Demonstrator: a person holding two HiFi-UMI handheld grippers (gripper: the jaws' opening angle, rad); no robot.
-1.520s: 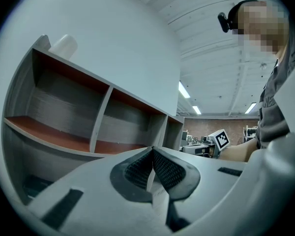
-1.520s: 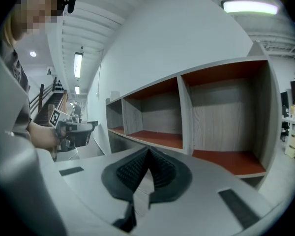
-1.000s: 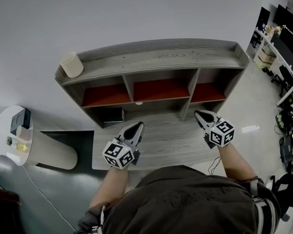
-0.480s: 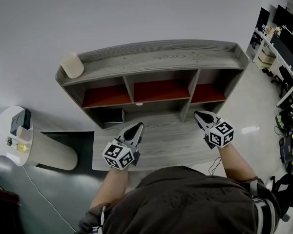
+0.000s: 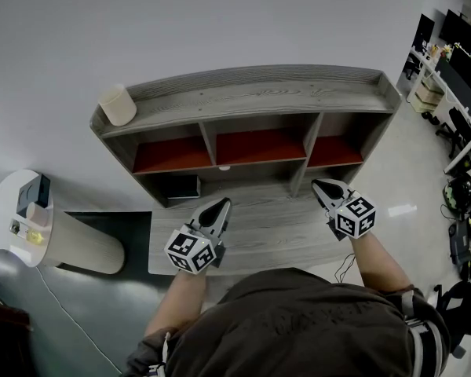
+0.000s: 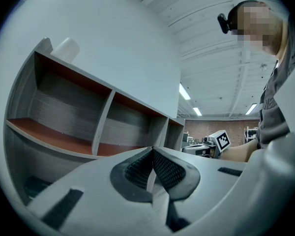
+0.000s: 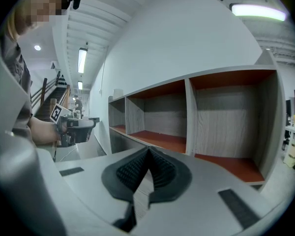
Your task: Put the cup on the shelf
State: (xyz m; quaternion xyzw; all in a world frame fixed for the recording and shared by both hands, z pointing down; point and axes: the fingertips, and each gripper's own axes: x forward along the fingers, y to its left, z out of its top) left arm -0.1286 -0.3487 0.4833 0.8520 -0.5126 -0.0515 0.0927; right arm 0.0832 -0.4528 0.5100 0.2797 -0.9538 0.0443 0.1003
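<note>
A pale cup (image 5: 116, 104) stands upright on the left end of the top of the grey wooden shelf unit (image 5: 259, 93); it also shows as a pale cylinder, the cup (image 6: 66, 48), in the left gripper view. Both grippers hover over the desk in front of the shelf, far from the cup. My left gripper (image 5: 220, 203) is shut with nothing between its jaws, tips touching (image 6: 152, 150). My right gripper (image 5: 319, 184) is also shut and empty, its tips (image 7: 148, 149) meeting before the red-floored compartments.
The shelf has three red-floored compartments (image 5: 259, 145) and a lower dark nook (image 5: 177, 186). A grey desk top (image 5: 275, 226) lies under the grippers. A round white side table (image 5: 20, 218) with small items stands at the left. Office desks (image 5: 447, 69) lie at the right.
</note>
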